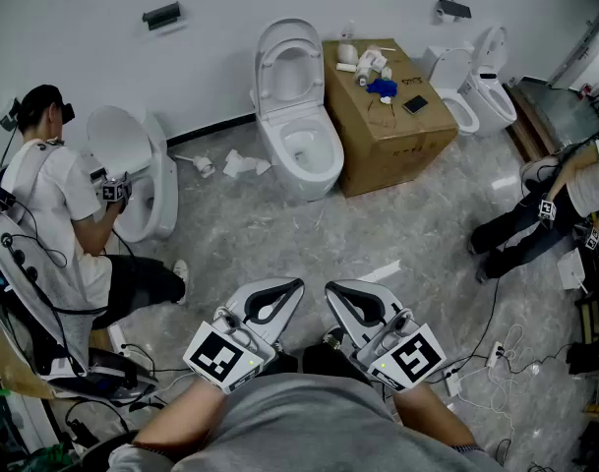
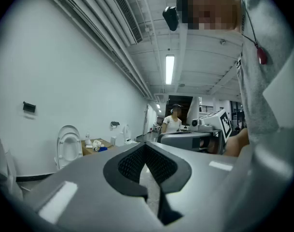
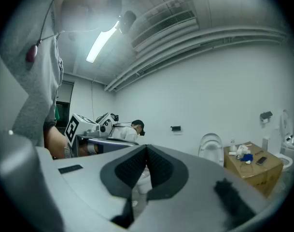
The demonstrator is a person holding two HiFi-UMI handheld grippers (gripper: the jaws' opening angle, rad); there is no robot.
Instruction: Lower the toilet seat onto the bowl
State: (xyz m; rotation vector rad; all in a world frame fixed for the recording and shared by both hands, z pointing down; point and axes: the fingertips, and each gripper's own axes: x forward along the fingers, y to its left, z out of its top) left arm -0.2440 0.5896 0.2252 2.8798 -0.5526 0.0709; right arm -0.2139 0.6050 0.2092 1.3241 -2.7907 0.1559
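The white toilet (image 1: 297, 116) stands against the far wall, with its seat (image 1: 290, 67) and lid raised upright above the open bowl (image 1: 305, 152). It also shows small in the left gripper view as the toilet (image 2: 68, 146) and in the right gripper view as the toilet (image 3: 210, 149). My left gripper (image 1: 295, 286) and right gripper (image 1: 333, 289) are held side by side close to my body, far short of the toilet. The left gripper (image 2: 145, 147) is shut and holds nothing. The right gripper (image 3: 147, 149) also has its pads together, with nothing between them.
A cardboard box (image 1: 386, 116) carrying small items sits right beside the toilet. Another toilet (image 1: 471, 91) is at the far right. A person (image 1: 53, 205) works at a toilet (image 1: 132, 170) on the left, and another person (image 1: 555, 205) crouches at the right. Crumpled paper (image 1: 242, 163) and cables (image 1: 496, 362) lie on the floor.
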